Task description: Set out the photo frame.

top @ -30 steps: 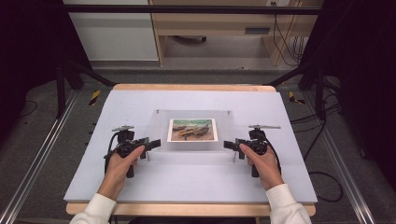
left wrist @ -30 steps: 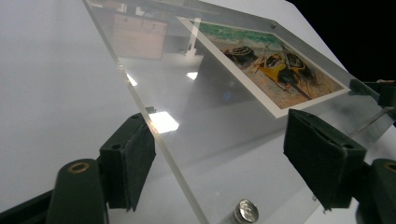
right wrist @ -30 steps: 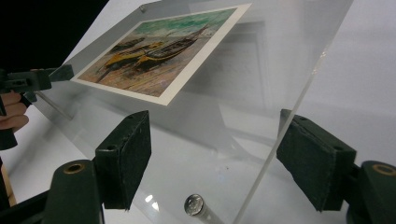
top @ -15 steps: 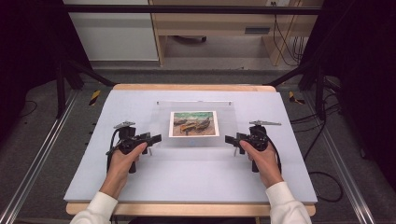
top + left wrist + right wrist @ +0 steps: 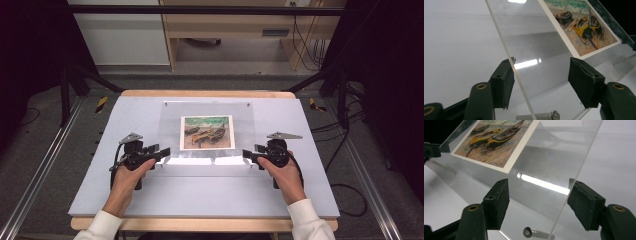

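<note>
A clear acrylic sheet (image 5: 170, 125) lies over a print of beached boats (image 5: 207, 132) on the pale board (image 5: 125, 200). My left gripper (image 5: 162, 152) is at the sheet's near left corner and my right gripper (image 5: 248, 155) at its near right corner. In the left gripper view the sheet's edge (image 5: 506, 50) runs between the jaws of the left gripper (image 5: 541, 62), close against one pad (image 5: 507, 82), with the other pad well apart. The right gripper (image 5: 538, 182) likewise straddles the sheet's edge (image 5: 574, 180), and its pads do not press on it. Both pairs of jaws have just been closing.
Small metal standoff pins (image 5: 551, 115) (image 5: 529, 232) sit under the sheet's near corners. A wooden table edge (image 5: 200, 224) runs below the board. Dark frame struts (image 5: 75, 75) stand at both sides and cables (image 5: 350, 195) trail on the floor at the right.
Both grippers have edged inward onto the sheet's near corners and their jaws have narrowed. The sheet's near edge now glints bright and the print sits a little farther up.
</note>
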### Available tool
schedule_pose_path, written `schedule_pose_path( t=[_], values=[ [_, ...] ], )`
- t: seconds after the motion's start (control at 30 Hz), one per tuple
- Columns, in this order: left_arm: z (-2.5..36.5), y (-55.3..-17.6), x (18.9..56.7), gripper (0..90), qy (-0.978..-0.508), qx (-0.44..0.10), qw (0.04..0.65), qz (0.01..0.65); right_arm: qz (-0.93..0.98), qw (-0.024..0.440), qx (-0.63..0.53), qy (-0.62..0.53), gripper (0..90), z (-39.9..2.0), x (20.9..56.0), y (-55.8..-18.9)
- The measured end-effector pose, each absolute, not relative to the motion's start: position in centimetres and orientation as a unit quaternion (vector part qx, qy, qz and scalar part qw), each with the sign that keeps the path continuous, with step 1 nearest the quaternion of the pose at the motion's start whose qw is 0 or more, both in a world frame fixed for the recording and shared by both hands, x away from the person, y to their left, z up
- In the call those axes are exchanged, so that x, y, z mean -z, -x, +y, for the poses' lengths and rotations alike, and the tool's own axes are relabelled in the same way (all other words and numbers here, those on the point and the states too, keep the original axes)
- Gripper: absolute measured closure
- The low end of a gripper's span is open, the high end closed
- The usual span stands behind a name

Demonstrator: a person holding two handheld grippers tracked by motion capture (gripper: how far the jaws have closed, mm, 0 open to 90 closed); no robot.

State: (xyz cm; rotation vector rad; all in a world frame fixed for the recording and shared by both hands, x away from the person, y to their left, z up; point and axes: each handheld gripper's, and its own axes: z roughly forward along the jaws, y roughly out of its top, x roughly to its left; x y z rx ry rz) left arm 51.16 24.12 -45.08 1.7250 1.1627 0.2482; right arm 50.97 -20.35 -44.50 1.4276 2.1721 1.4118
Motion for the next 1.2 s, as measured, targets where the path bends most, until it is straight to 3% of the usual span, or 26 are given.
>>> schedule_pose_path(
  t=[0.83, 1.2],
  values=[
    [24.1, -48.5, 44.5, 46.7, -0.722, -0.137, 0.49, 0.468, 0.752, 0.135, -0.457, -0.455, 46.9, -20.3, 43.7, -48.4],
    [24.2, -48.1, 44.6, 48.4, -0.717, -0.137, 0.494, 0.472, 0.754, 0.139, -0.451, -0.457, 47.5, -20.1, 43.6, -48.2]
  ],
)
